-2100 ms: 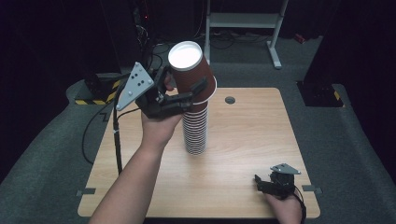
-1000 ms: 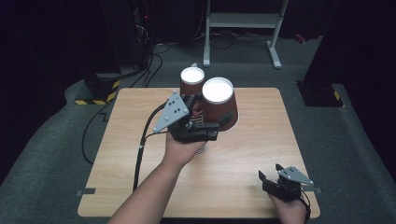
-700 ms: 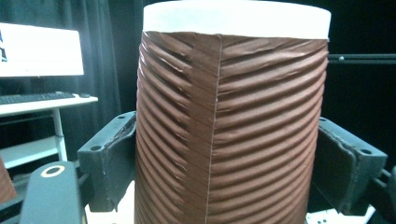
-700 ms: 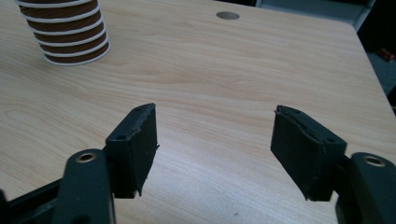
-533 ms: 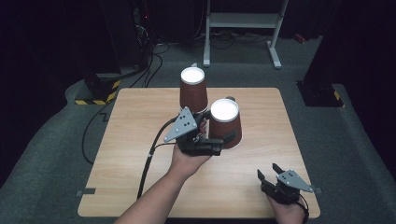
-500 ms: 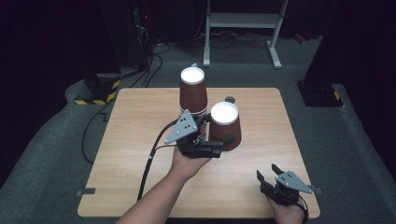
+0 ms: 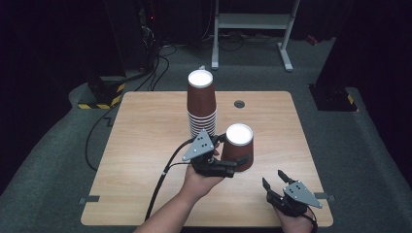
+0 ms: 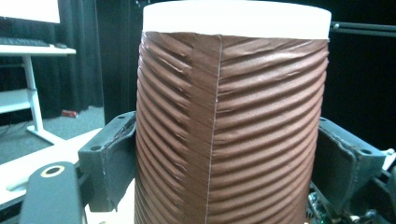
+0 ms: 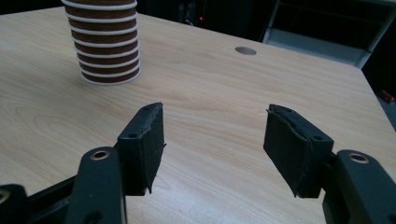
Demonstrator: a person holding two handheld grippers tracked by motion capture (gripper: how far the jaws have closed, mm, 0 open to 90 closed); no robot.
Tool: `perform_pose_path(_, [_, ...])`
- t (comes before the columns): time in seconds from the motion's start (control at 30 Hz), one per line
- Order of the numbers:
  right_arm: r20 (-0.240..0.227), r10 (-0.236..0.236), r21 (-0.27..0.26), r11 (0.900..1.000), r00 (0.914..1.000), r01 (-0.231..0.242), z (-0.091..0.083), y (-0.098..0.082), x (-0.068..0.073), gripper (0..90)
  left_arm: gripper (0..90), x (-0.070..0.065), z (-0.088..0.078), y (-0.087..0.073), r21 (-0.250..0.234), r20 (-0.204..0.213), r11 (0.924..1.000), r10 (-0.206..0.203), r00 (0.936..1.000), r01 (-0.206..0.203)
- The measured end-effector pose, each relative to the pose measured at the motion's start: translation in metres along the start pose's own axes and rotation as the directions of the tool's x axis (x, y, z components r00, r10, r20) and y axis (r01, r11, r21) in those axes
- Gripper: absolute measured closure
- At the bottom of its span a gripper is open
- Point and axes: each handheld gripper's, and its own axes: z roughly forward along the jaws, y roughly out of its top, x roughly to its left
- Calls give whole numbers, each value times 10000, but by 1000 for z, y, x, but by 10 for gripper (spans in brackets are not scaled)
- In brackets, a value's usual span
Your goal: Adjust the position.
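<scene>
Wooden table (image 7: 145, 145), left claw (image 7: 232, 164) clamping inverted brown cup (image 7: 238, 145), right claw (image 7: 274, 183) wide, empty.

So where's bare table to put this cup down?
The left half of the table, beside the cup stack, is bare. So is the right side past the round hole. It's tighter at the front, between the held cup, left gripper and right gripper.

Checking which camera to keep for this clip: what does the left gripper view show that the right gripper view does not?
Left gripper view: a ribbed brown cup, upside down, clamped between the left tongs. Right gripper view: the open, empty right tongs, the lower rims of the cup stack and a round hole in the table. Shared: pale table wood and dark surroundings.
</scene>
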Motion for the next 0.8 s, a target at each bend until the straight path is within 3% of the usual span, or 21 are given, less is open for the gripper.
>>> perform_pose_path(0.1, [64,-70,-264,9996,10000,72,-2,1,2,377,176,0,4,-7,136,101,9997,-189,9998,188])
perform_pose_path(0.33, [-146,232,-720,9971,9996,-242,-4,3,4,395,177,1,12,-20,426,344,9978,-521,9980,506])
perform_pose_path(0.6, [-300,230,-1147,9931,9993,-263,-8,6,6,397,177,3,18,-26,487,763,9925,-1157,9903,1122])
perform_pose_path(0.8, [-413,233,-1725,9845,9989,-301,-11,8,7,398,177,3,20,-26,497,1029,9883,-1489,9835,1444])
